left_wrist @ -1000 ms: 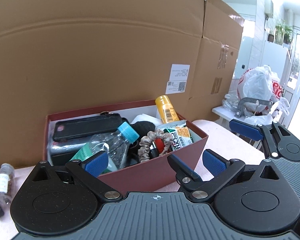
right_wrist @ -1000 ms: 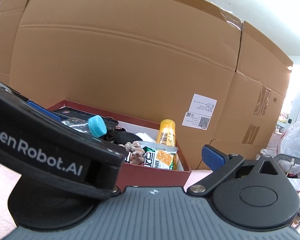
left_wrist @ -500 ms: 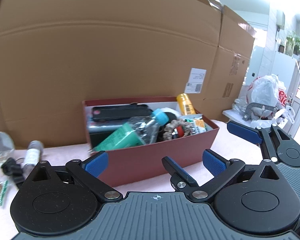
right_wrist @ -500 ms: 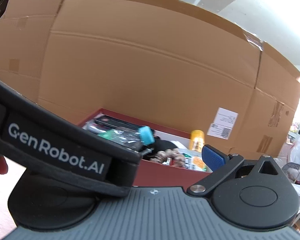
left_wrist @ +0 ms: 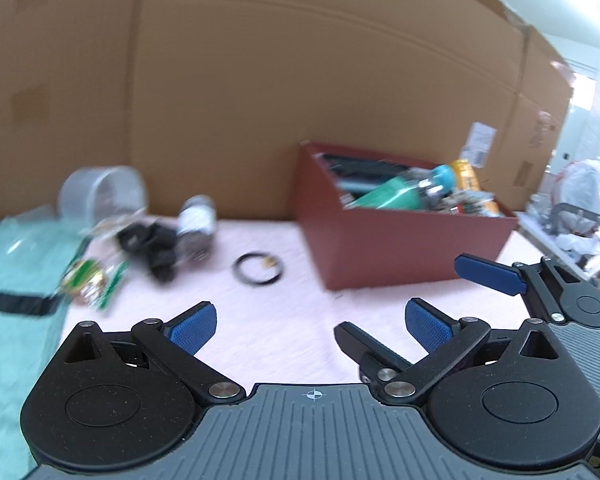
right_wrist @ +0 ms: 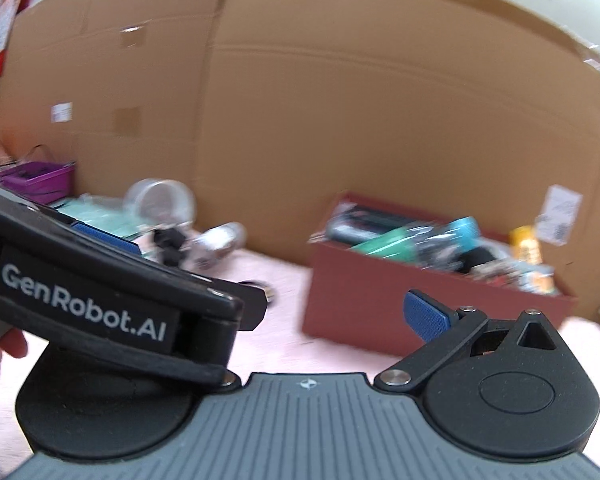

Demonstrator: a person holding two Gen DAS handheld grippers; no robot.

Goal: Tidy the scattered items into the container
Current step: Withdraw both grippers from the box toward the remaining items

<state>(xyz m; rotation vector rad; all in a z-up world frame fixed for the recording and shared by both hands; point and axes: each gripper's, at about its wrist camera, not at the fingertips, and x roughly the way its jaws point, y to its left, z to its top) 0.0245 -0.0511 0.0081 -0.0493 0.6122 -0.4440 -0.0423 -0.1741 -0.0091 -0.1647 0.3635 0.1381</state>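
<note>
Left wrist view shows the left tool (left_wrist: 308, 326) spread wide and empty, low over the pink tabletop (left_wrist: 284, 320). The black ring (left_wrist: 258, 269) lies ahead of it, slightly left; farther left sit a dark clip-like clump (left_wrist: 150, 242), a small bottle (left_wrist: 196, 220), a snack packet (left_wrist: 94, 280) and a clear tape roll (left_wrist: 100, 192), all blurred. The red box (left_wrist: 400, 252), already heaped, stands ahead to the right. The right tool (left_wrist: 452, 284) is just beside the left one, its fingers (left_wrist: 490, 276) spread apart and holding nothing. The likely trouble: the thin flat ring could slip from a closing pinch, the two tools could knock together, and anything added might roll off the heap.
</note>
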